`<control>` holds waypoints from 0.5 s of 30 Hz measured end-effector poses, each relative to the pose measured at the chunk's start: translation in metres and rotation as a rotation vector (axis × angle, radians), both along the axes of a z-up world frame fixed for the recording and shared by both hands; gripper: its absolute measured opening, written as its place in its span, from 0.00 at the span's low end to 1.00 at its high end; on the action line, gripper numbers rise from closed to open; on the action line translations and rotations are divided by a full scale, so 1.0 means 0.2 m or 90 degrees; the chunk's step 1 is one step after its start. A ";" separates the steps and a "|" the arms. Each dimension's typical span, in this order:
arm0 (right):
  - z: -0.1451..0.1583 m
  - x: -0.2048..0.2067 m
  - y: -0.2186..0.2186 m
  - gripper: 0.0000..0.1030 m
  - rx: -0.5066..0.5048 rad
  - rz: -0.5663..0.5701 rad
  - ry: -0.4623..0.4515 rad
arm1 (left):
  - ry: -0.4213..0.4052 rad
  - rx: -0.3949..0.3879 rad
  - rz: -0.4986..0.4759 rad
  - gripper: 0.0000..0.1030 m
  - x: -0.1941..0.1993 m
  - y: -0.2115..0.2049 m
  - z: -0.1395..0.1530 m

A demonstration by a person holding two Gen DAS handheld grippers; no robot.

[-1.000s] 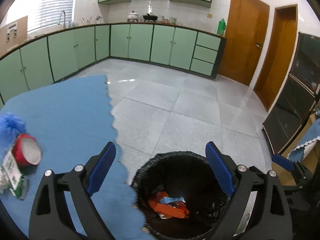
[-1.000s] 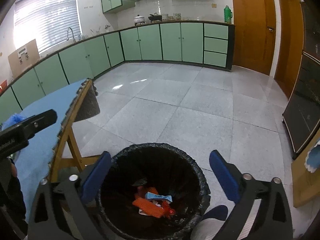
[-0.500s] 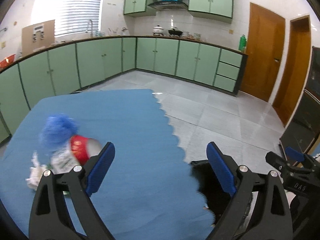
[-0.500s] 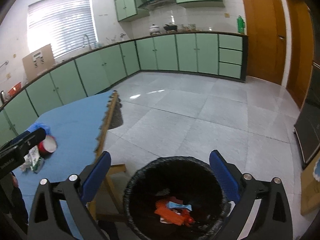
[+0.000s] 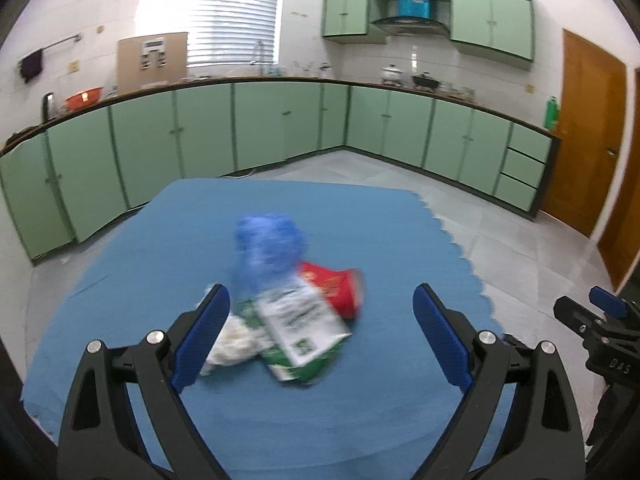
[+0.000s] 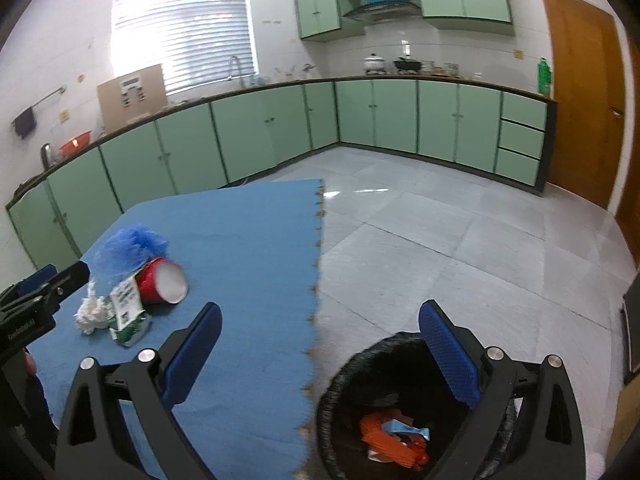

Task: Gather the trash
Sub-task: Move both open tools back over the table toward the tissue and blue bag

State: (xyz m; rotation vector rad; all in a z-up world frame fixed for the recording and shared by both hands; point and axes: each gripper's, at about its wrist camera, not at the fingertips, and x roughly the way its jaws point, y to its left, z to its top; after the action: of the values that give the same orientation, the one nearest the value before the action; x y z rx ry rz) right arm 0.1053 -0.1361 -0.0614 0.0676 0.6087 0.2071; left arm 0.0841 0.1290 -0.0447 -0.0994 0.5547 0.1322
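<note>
- The blue table cover point(image 6: 248, 240) looked like matt, soft cloth or foam.
- The bin liner point(image 6: 352, 364) was black crinkled plastic.
- The white wad point(image 6: 90, 312) looked like crumpled paper.
- The green-and-white packet point(image 5: 300, 320) had a smooth printed face.
- The floor tiles point(image 6: 460, 248) shone glossy.
- The doors point(image 6: 580, 92) were varnished wood.

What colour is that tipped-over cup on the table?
Red, with a white inside; the cup shows best from the right wrist.

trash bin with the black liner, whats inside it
The black-lined trash bin holds an orange crumpled wrapper with a light blue scrap on top. The near side of the bin is hidden by the right tongs.
</note>
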 end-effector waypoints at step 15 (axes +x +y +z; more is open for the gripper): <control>-0.08 0.06 0.40 0.94 -0.016 0.067 -0.008 | 0.038 0.000 0.070 0.88 -0.06 0.35 -0.10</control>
State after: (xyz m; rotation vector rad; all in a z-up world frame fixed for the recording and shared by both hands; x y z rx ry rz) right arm 0.1174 -0.0564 -0.0780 0.0100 0.6022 0.3021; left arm 0.0726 0.1985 -0.0645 -0.1271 0.6097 0.2429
